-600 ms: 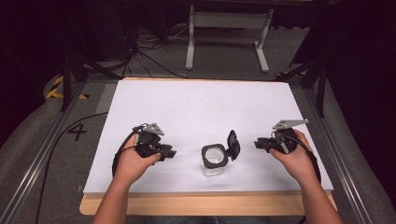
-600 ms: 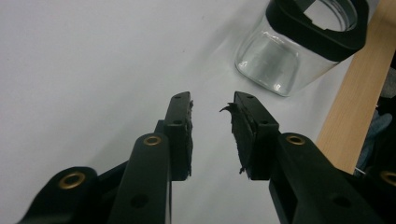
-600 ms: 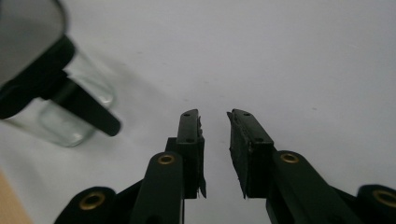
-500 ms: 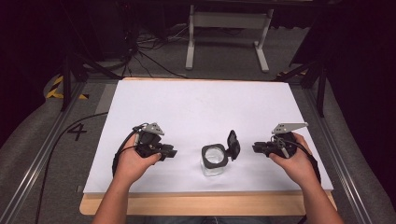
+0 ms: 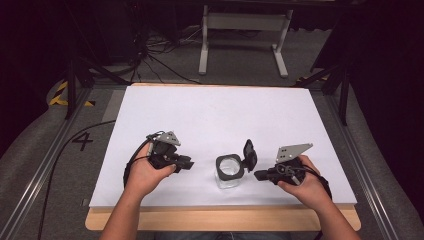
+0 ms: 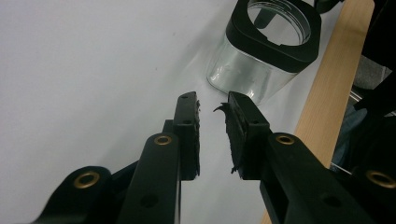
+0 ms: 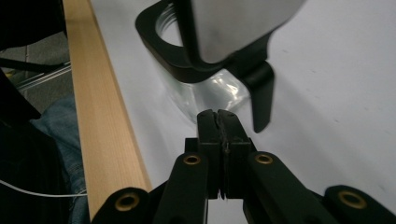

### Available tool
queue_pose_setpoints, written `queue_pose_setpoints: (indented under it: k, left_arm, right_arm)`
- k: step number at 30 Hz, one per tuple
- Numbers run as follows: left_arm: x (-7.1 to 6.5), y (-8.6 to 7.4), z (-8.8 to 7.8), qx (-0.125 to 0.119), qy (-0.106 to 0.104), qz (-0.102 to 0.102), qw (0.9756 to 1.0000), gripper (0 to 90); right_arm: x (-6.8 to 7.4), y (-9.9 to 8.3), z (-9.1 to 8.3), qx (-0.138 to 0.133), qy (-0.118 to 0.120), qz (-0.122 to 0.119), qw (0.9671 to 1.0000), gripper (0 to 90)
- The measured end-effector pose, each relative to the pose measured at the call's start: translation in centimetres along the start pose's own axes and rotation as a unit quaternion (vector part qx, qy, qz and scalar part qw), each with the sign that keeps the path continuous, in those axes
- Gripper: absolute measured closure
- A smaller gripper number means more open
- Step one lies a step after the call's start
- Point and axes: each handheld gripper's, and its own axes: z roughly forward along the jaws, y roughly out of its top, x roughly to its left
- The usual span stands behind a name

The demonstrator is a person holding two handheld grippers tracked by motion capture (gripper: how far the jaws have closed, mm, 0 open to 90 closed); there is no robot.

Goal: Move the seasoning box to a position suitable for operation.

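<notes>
A small clear glass jar (image 5: 229,172) with a black collar stands near the front middle of the white table top (image 5: 210,115). Its hinged black lid (image 5: 249,152) is flipped up on the right side. My left gripper (image 5: 186,164) lies to the jar's left, pointing at it, jaws slightly apart with nothing between them (image 6: 212,105). The jar (image 6: 266,51) sits just beyond those tips. My right gripper (image 5: 259,175) rests to the jar's right, jaws pressed together (image 7: 217,116) and holding nothing. The raised lid (image 7: 233,28) and the jar (image 7: 201,88) stand right in front of it.
A wooden strip (image 5: 220,220) runs along the table's front edge. A black cable (image 5: 55,160) trails off the left side over the grey floor. A white metal stand (image 5: 245,30) sits beyond the far edge.
The right gripper has dropped lower and closer to the jar's right side. The left gripper and the jar have stayed put.
</notes>
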Motion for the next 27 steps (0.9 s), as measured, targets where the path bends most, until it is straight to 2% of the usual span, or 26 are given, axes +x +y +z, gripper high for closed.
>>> queue_pose_setpoints:
  k: [4,8,13,20,27]
  left_arm:
    - [-0.1,0.0,-0.1,-0.001,-0.001,0.0,1.0,74.9]
    - [-0.1,0.0,0.0,0.0,-0.003,-0.001,1.0,74.8]
    - [0.0,0.0,0.1,0.003,-0.002,0.001,1.0,74.6]
    - [0.0,-0.1,0.2,0.004,-0.005,-0.001,1.0,74.4]
    - [0.0,-0.1,0.1,0.003,-0.005,-0.002,1.0,74.2]
  right_arm:
    - [0.7,0.2,1.2,0.005,0.01,-0.01,0.9999,89.9]
    - [1.0,0.1,2.0,-0.005,0.014,-0.02,0.9997,90.0]
    - [1.7,0.2,2.9,-0.006,0.03,-0.038,0.9988,90.0]
    - [2.2,0.3,3.6,-0.007,0.021,-0.047,0.9986,90.0]
    - [2.0,0.2,3.8,-0.008,0.014,-0.042,0.999,90.0]
